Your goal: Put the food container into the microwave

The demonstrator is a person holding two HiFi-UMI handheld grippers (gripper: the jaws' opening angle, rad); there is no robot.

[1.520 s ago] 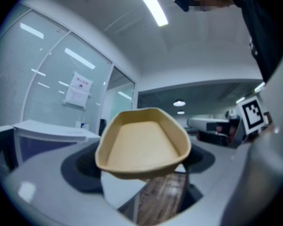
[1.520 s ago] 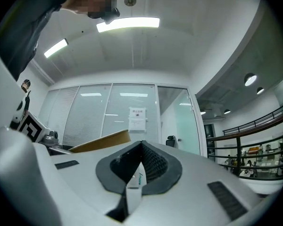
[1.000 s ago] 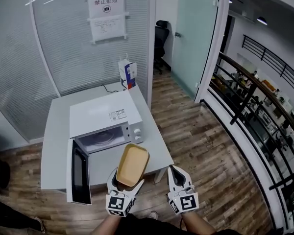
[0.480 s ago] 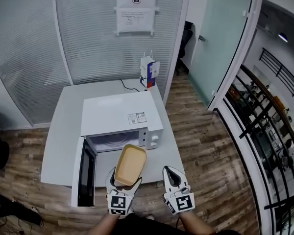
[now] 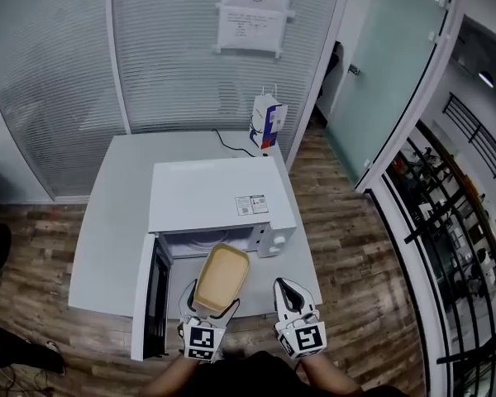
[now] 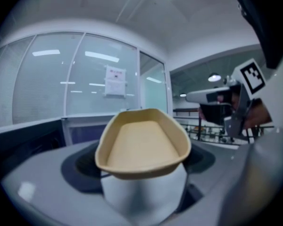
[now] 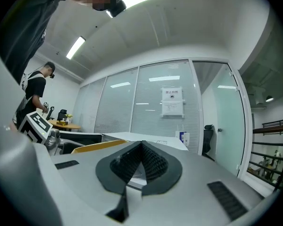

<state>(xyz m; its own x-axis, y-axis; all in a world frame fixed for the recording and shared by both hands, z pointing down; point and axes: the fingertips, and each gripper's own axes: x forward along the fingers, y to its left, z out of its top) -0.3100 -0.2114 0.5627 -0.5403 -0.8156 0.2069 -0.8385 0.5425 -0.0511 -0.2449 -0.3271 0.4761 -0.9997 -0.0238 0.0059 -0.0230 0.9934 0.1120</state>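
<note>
Left hand-held gripper point(image 5: 208, 311) grips a load; right hand-held gripper point(image 5: 286, 291) closed, empty.

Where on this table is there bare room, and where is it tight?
Bare: the table strip between its left edge and the microwave, and the back strip left of the cable and carton. Crowded: the front, where the open door, the food container in the left gripper and the right gripper meet.
</note>
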